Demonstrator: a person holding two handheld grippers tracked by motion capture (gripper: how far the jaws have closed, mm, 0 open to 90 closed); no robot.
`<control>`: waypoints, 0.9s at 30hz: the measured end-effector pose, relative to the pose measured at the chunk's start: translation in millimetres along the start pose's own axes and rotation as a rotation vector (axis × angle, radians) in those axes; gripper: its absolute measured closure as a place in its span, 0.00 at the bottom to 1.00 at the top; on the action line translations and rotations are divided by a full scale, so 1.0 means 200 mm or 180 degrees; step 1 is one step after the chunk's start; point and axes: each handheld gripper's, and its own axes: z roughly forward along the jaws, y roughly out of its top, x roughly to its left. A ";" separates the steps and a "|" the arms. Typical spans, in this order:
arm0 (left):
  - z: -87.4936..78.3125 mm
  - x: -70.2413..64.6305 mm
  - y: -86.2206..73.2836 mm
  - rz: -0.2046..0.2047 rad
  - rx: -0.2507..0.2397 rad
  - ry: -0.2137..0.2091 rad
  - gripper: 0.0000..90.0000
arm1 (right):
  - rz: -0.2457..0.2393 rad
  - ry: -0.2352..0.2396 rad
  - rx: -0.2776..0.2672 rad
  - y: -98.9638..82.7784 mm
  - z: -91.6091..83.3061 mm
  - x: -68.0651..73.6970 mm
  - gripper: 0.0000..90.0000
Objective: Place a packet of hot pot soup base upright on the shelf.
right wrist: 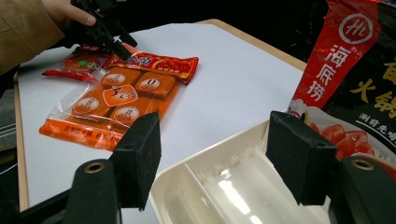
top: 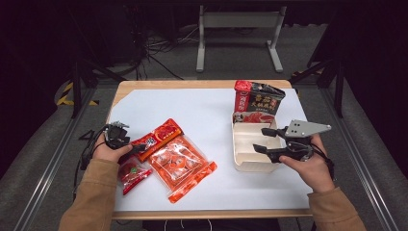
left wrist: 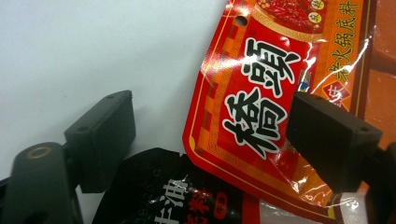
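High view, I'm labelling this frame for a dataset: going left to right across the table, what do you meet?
Left claw → small red packet → clear pack of orange blocks → white divided tray → right claw. The long red packet and the red-and-black bag overlap others in the order, so both are left out.

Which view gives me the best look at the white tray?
The high view: the white tray shows whole, with a sauce pack standing at its far end. The right gripper view shows its near corner and divider close up. The left gripper view faces packets instead.

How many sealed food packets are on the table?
4: tall black-red pouch upright in the tray's far end, long red packet at the left gripper, clear cube pack beside it, small red packet nearest.
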 end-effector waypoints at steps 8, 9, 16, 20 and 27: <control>-0.01 -0.03 0.01 -0.0022 -0.0137 -0.0359 0.39 | 0.0003 0.0006 0.0004 0.00 0.00 0.00 0.40; -0.01 -0.03 0.01 -0.0029 -0.0139 -0.0355 0.40 | 0.0002 0.0006 0.0003 0.00 0.00 0.00 0.40; -0.04 -0.04 0.02 -0.0049 -0.0189 -0.0535 0.62 | 0.0002 0.0014 0.0015 0.00 0.01 0.00 0.40; -0.04 -0.06 0.02 -0.0007 -0.0185 -0.0603 0.70 | -0.0002 0.0018 0.0020 0.00 0.01 0.00 0.40; 0.03 -0.10 0.02 0.0138 0.0012 -0.0653 0.75 | -0.0015 0.0034 0.0025 0.00 0.02 0.01 0.40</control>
